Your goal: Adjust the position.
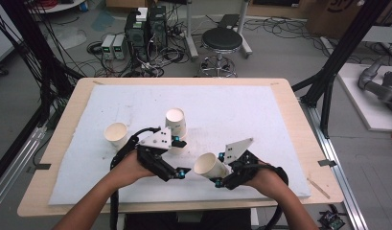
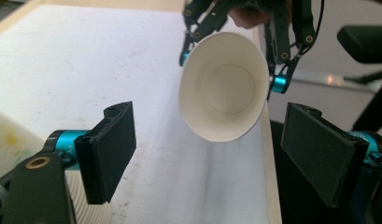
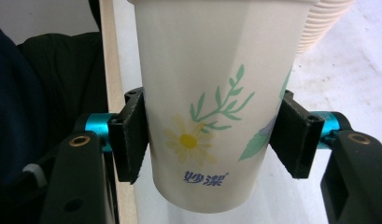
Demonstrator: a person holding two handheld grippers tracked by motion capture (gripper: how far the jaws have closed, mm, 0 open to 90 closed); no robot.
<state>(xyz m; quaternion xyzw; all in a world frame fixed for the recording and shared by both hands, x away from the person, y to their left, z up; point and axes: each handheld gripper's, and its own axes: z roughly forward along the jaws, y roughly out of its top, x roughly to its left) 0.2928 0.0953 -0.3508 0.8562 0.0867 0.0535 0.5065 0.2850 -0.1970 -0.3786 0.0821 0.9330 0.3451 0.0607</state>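
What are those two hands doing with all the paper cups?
A person holds tongs in each hand over a white mat on a table. The right tongs are clamped on a paper cup with a daisy print, holding it tipped on its side with its mouth toward the left tongs. The left tongs are open and hold nothing. Two more cups wait on the mat: one cup at the left, and a stack of cups just beyond the left tongs.

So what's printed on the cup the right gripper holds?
A yellow daisy, green leafy sprigs and blue lettering on the cup, clearest in the right gripper view.
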